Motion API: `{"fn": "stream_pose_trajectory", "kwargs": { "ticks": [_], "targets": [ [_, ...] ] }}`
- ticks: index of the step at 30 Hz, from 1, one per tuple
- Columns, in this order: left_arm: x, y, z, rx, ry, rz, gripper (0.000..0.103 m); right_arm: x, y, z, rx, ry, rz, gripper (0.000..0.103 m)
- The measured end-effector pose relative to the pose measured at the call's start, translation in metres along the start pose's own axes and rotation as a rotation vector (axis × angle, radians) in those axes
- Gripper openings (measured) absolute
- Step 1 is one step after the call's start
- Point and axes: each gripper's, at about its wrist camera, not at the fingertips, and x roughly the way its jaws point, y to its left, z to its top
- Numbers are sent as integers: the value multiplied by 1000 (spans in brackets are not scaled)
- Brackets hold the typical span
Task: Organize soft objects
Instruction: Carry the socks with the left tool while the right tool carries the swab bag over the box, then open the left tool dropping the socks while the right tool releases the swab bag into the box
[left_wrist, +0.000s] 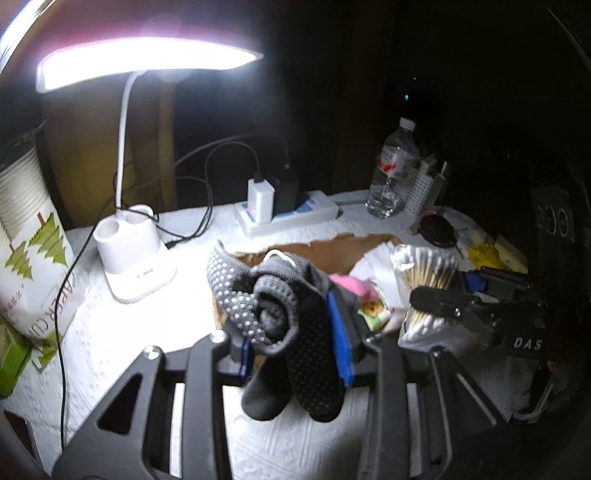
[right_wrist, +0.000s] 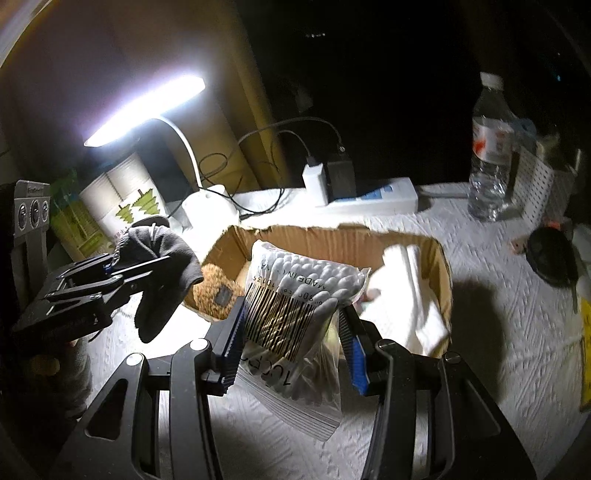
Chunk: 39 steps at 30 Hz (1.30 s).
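Observation:
My left gripper (left_wrist: 295, 347) is shut on a bundle of grey non-slip socks (left_wrist: 280, 314), which hangs above the white table cover just in front of the cardboard box (left_wrist: 332, 251). The socks also show in the right wrist view (right_wrist: 162, 273), left of the box (right_wrist: 332, 240). My right gripper (right_wrist: 291, 343) is shut on a clear bag of cotton swabs (right_wrist: 295, 302), held over the box's near edge. That bag shows in the left wrist view (left_wrist: 424, 284) too. Inside the box lie white cloth (right_wrist: 406, 295), a brown fuzzy item (right_wrist: 214, 295) and a pink item (left_wrist: 354, 284).
A lit white desk lamp (left_wrist: 136, 266) stands back left, beside a stack of paper cups (left_wrist: 29, 240). A power strip with chargers (left_wrist: 288, 210) and a water bottle (left_wrist: 391, 173) stand behind the box. A black round item (right_wrist: 550, 258) lies to the right.

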Motion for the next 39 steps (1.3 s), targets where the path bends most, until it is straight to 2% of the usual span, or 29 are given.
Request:
{"fn": "stream_pose_trajectory", "kwargs": {
  "ticks": [6,15,18,20,21,24,34,36,38,39],
  "targets": [
    [17,8,13,-7,-9,-7,36,9,3,18,-18,-9,-3,50],
    [64,19,15,-30,57,-6,37,26,-5,32,-20,5,-3,50],
    [78,21,15,-34,104,10,45,34,-9,34,-11,11,-2,50],
    [80,22,15,-43,101,22,69,39,-11,36,-6,18,-2,50],
    [80,23,15,-50,97,21,72,43,-11,37,-5,23,-1,50],
    [74,26,15,-65,84,13,73,52,-11,39,-4,34,1,50],
    [54,43,8,-85,60,60,73,88,6,41,-11,82,52,50],
    [50,45,6,-91,58,67,73,93,10,40,-10,83,67,52],
    [46,47,5,-95,53,70,73,92,12,41,-10,71,68,69],
    [45,47,5,-96,50,72,73,89,13,41,-21,51,49,72]
  ]
}}
